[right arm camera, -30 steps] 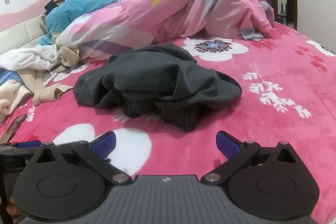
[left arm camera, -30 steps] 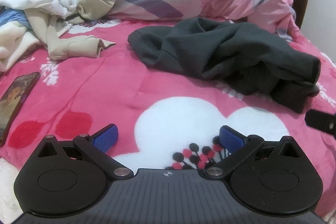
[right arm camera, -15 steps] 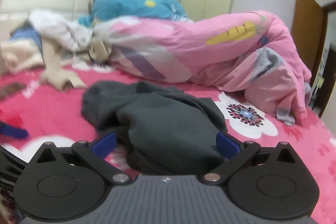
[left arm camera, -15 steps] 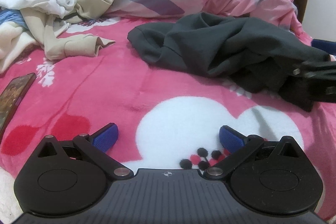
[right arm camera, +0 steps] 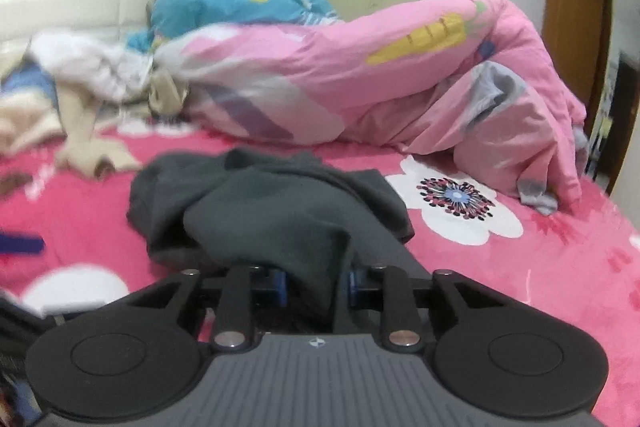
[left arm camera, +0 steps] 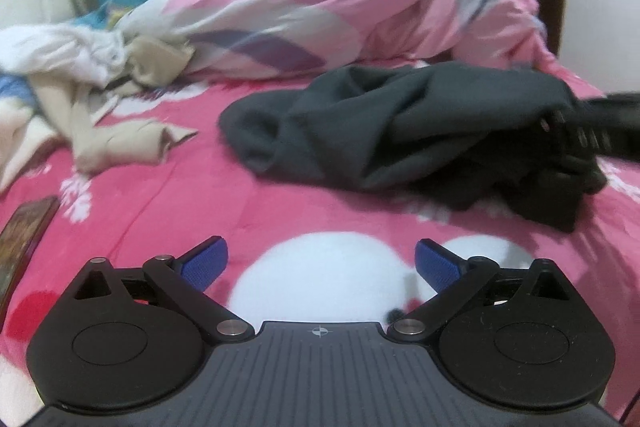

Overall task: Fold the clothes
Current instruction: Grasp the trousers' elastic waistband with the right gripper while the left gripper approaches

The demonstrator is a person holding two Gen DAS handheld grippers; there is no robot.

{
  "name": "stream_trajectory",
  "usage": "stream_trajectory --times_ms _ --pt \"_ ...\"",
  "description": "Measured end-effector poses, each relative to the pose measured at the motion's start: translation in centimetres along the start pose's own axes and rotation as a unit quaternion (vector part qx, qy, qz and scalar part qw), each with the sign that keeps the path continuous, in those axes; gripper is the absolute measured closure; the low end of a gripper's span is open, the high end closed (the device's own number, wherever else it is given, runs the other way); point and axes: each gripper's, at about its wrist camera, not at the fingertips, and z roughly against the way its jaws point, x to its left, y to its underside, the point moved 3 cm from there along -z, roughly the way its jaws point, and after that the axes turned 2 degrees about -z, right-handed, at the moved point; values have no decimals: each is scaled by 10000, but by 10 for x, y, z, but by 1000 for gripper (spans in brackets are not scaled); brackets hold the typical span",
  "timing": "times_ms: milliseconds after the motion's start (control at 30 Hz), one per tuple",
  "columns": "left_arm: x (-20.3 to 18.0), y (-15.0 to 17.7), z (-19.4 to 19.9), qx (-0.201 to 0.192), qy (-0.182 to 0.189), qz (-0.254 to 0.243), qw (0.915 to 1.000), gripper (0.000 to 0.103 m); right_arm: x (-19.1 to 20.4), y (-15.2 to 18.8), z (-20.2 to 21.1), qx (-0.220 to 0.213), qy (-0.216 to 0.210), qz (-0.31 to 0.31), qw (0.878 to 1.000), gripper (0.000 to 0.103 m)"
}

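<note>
A crumpled dark grey garment (left arm camera: 380, 131) (right arm camera: 272, 211) lies on the pink flowered bedspread (left arm camera: 168, 211). My right gripper (right arm camera: 316, 283) is at the garment's near right end. Its jaws are closing, and a fold of the dark cloth is pinched between the blue pads (right arm camera: 280, 285). In the left wrist view the right gripper (left arm camera: 592, 135) reaches in from the right edge into the cloth. My left gripper (left arm camera: 320, 263) stands open above the bedspread, short of the garment, with nothing between its fingers.
A bunched pink quilt (left arm camera: 320, 7) lies across the back of the bed, with a person in blue (right arm camera: 240, 3) behind it. Beige (left arm camera: 120, 143) and white clothes (left arm camera: 60, 51) are heaped at the left. A phone (left arm camera: 24, 239) rests near the left edge.
My right gripper has moved in to the garment's right end and closed its wide-open jaws on a fold. The left gripper stays open and has hardly moved.
</note>
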Motion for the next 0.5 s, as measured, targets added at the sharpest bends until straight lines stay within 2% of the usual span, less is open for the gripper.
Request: stream_trajectory --times_ms 67,167,333,400,500 --pt "-7 -1 4 -169 -20 -168 9997 3 -15 -7 1 -59 -147 -490 9987 87" --pt "-16 -4 5 -346 48 -362 9987 3 -43 -11 -3 -98 -297 -1336 9905 90" --pt "-30 -11 3 -524 224 -601 9966 8 -84 1 -13 -100 -64 -2156 9764 90" --pt "-35 -15 -2 -499 306 -628 9963 21 -97 10 -16 -27 -34 -2450 9695 90" --pt "-40 -20 -14 -353 449 -591 9966 28 -115 24 -16 98 -38 -2825 9592 89"
